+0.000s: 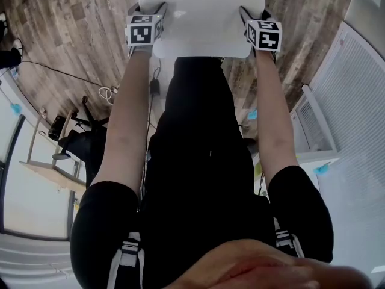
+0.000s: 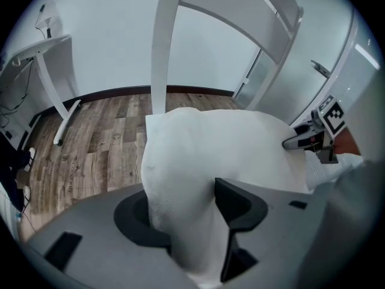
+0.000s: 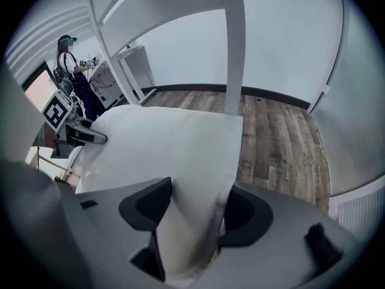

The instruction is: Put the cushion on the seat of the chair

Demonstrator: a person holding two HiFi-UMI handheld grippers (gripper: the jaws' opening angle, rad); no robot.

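white fabric cushion (image 1: 201,17): plump, square, before white slatted chair back (image 2: 161,47)
left gripper (image 2: 187,200): jaws wide, cushion corner loose between
right gripper (image 3: 198,197): same

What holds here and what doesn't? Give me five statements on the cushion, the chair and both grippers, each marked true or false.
1. The cushion is white. True.
2. The floor is carpeted. False: it is wood planking.
3. An edge of the cushion lies between the left gripper's jaws. True.
4. The right gripper has nothing between its jaws. False: the cushion's edge sits between them.
5. The chair has a black frame. False: its frame is white.
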